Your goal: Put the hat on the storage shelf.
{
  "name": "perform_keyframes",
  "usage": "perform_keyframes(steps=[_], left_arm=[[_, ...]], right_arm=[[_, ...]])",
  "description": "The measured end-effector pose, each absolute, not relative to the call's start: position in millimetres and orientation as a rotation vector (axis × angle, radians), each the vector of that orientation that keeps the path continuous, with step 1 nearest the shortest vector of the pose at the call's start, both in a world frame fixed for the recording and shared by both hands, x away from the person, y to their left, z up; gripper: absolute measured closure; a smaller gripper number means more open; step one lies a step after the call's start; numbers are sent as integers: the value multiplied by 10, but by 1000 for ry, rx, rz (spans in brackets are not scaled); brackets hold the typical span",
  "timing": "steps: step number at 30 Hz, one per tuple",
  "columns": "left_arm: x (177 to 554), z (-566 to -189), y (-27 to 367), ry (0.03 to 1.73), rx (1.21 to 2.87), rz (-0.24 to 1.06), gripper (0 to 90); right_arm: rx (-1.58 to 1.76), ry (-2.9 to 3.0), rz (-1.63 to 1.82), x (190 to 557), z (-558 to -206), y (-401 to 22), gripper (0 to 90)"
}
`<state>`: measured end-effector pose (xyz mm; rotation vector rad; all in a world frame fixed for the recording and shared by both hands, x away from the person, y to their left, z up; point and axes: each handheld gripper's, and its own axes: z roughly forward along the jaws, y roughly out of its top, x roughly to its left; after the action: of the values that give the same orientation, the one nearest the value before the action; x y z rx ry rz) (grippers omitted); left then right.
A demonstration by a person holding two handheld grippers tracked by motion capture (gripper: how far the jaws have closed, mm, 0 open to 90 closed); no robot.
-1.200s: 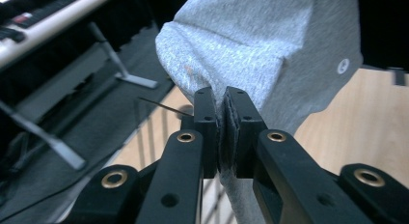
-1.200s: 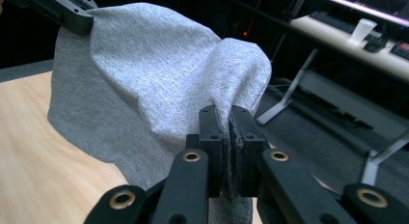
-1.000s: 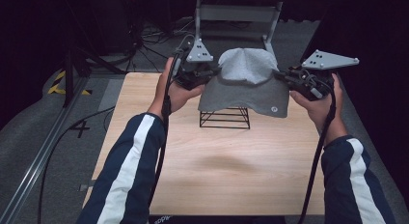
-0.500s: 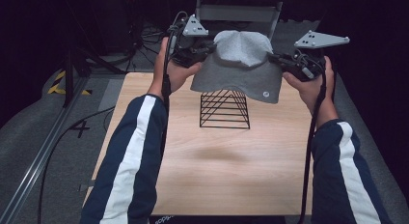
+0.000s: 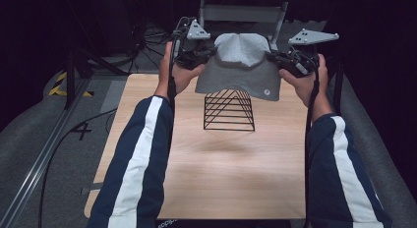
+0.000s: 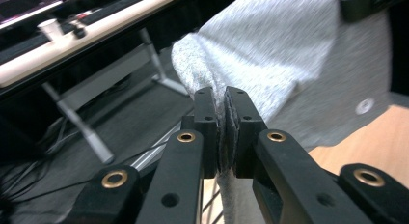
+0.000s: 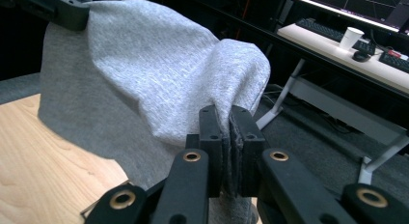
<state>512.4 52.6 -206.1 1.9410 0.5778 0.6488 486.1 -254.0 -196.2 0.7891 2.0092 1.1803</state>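
Note:
A grey knit beanie (image 5: 241, 66) with a small round badge hangs in the air between my two grippers, stretched sideways above the far edge of the table. My left gripper (image 5: 209, 53) is shut on its left edge; in the left gripper view the jaws (image 6: 225, 122) pinch the grey fabric (image 6: 289, 50). My right gripper (image 5: 273, 56) is shut on the beanie's right edge, with the fabric (image 7: 144, 69) clamped between the jaws (image 7: 227, 137). A black wire stand (image 5: 229, 110) shaped like a pyramid stands on the wooden table (image 5: 216, 179), just below and in front of the beanie.
Behind the table stands a grey metal frame (image 5: 243, 12) with cables on the floor. A desk with keyboards and a paper cup (image 7: 351, 38) lies beyond the table. A rail (image 5: 39, 164) runs along the floor at the left.
Both grippers have carried the beanie away from me and off the wire stand, which now stands bare. The grips have not changed.

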Motion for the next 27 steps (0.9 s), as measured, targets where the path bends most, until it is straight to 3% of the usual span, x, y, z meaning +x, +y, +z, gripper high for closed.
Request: perform_keyframes(steps=[11, 27], left_arm=[[5169, -2198, 525, 565, 1937, 606, 846], [4860, -2217, 637, 494, 1923, 572, 846]], right_arm=[[784, 2020, 1168, 4937, -1982, -2528, 852], [728, 2060, 1191, 4639, -2077, -2582, 851]])
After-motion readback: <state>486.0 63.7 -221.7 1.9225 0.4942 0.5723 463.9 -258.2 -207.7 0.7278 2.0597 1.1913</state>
